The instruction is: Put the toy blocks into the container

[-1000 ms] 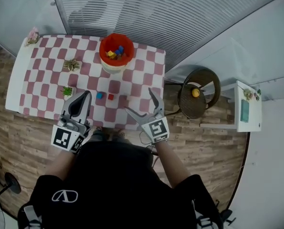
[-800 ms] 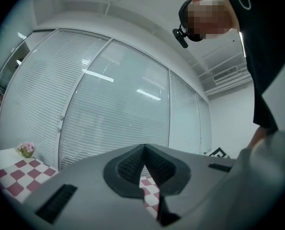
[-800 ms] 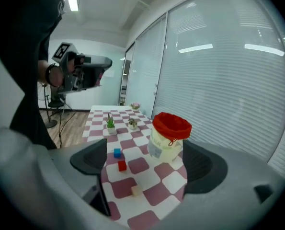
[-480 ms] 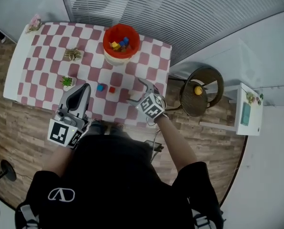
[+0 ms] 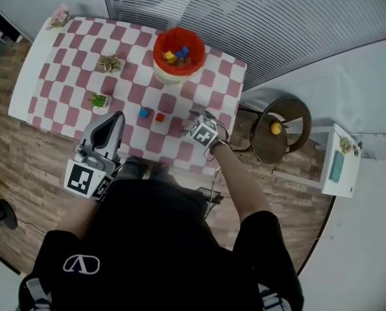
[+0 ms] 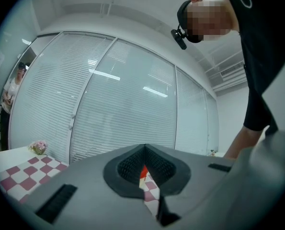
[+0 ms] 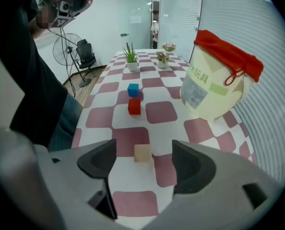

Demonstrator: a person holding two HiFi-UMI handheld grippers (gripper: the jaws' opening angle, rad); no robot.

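A cream container with a red cloth rim (image 5: 178, 56) (image 7: 219, 80) stands at the far side of the checked table (image 5: 69, 50), with several coloured blocks inside. A blue block (image 5: 143, 113) (image 7: 133, 90) and a red block (image 5: 159, 117) (image 7: 134, 107) lie mid-table. My right gripper (image 5: 191, 123) (image 7: 144, 164) points down at a beige block (image 7: 142, 153) that lies on the cloth between its open jaws. The jaws have just been closing, and the pads do not touch the block. My left gripper (image 5: 115, 119) (image 6: 143, 169) is held level at the near edge, shut and empty.
Two small potted plants (image 5: 100, 101) (image 5: 109, 63) and a flower pot (image 5: 60, 16) stand on the table's left part. A round stool with a yellow ball (image 5: 276, 128) and a white side table (image 5: 338, 161) are to the right. A fan (image 7: 68, 47) stands beyond the table.
My right gripper has dropped toward the table and tipped downward over the beige block, its jaws narrower than before. The left gripper has hardly moved.
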